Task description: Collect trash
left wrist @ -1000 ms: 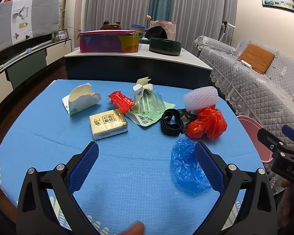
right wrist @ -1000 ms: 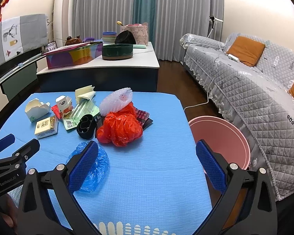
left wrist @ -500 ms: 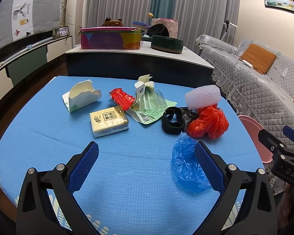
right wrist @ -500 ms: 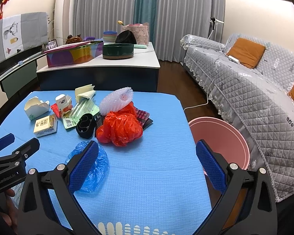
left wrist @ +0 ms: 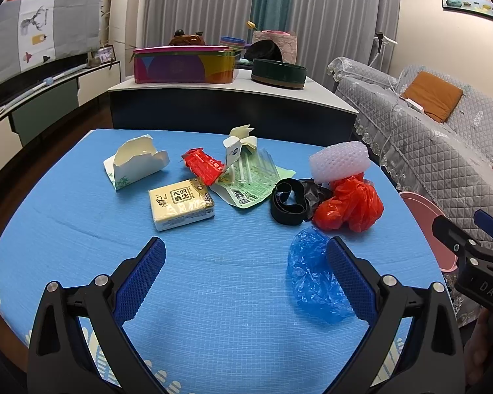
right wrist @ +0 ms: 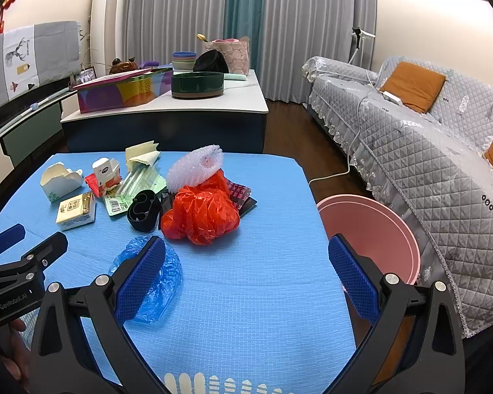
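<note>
Trash lies on a blue table (left wrist: 213, 295): a torn white carton (left wrist: 134, 164), a yellow tissue pack (left wrist: 180, 203), a red wrapper (left wrist: 203, 165), a green plastic package (left wrist: 253, 180), a black band (left wrist: 287, 202), a red plastic bag (left wrist: 348, 205), white foam netting (left wrist: 338, 161) and a blue plastic bag (left wrist: 315, 279). My left gripper (left wrist: 245, 275) is open and empty above the near table, its right finger beside the blue bag. My right gripper (right wrist: 246, 277) is open and empty, the blue bag (right wrist: 154, 279) behind its left finger. A pink bin (right wrist: 368, 233) stands at the table's right edge.
A white-topped cabinet (left wrist: 233, 88) with a colourful box (left wrist: 184, 65) and a dark green round tin (left wrist: 279, 74) stands behind the table. A grey quilted sofa (right wrist: 427, 151) runs along the right. Each gripper shows at the edge of the other's view.
Both grippers have stayed open and nearly still. The left view has shifted slightly, with the trash a little lower and nearer in the frame.
</note>
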`<control>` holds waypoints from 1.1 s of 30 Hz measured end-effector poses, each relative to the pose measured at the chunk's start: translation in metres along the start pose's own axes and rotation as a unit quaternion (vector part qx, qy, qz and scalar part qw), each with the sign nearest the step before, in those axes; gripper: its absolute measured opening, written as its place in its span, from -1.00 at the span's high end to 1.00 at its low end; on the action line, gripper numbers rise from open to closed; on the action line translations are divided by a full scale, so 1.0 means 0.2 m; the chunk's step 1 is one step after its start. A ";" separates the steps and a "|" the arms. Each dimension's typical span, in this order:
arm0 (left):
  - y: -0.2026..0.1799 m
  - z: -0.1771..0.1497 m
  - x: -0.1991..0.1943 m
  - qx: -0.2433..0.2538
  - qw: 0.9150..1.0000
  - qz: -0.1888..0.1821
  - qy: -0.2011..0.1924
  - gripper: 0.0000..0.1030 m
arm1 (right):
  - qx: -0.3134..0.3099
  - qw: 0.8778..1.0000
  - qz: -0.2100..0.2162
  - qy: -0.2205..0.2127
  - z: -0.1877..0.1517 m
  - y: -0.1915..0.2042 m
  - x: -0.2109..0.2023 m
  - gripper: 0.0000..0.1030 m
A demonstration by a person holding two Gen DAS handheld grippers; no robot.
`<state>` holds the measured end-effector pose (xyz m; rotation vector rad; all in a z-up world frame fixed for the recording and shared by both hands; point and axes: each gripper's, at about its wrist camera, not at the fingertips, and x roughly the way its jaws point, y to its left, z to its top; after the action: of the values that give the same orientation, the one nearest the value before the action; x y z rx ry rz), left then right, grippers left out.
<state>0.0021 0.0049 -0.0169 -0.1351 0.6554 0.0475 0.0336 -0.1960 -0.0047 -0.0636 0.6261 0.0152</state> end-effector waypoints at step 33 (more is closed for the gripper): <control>0.01 0.05 0.00 -0.010 1.000 0.009 -0.012 -0.85 | 0.010 1.000 0.023 -0.004 0.02 0.03 0.06 -0.70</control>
<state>0.0082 0.0076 -0.0086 -0.1471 0.6321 0.0729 0.0454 -0.1895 -0.0077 -0.0291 0.6201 0.0527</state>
